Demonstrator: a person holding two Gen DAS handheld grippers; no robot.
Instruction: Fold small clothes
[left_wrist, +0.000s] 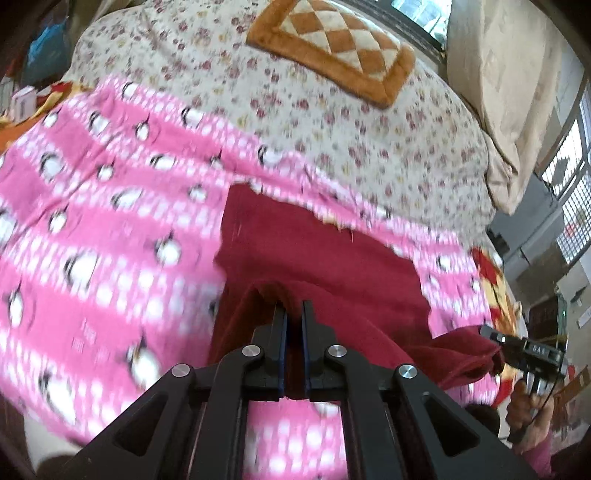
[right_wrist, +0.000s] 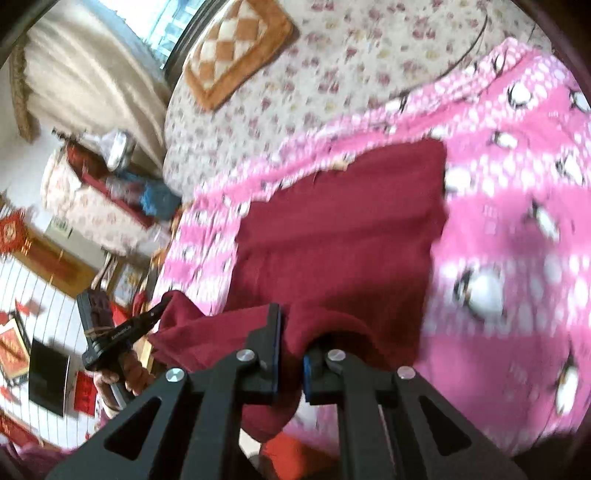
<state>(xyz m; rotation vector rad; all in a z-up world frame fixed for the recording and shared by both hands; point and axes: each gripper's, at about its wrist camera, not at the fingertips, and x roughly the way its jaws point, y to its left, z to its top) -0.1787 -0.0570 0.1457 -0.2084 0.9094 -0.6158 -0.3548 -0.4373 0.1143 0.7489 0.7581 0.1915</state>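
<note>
The left claw (left_wrist: 294, 308) is seen from its own camera with its two black fingers (left_wrist: 277, 332) drawn nearly together, dark red fabric pinched in the narrow gap. The right claw (right_wrist: 293, 334) is likewise closed on a fold of the same fabric, its right finger partly covered by it. In each view the opposite claw is seen at the frame's edge, gripped by a bare hand (left_wrist: 526, 404).
</note>
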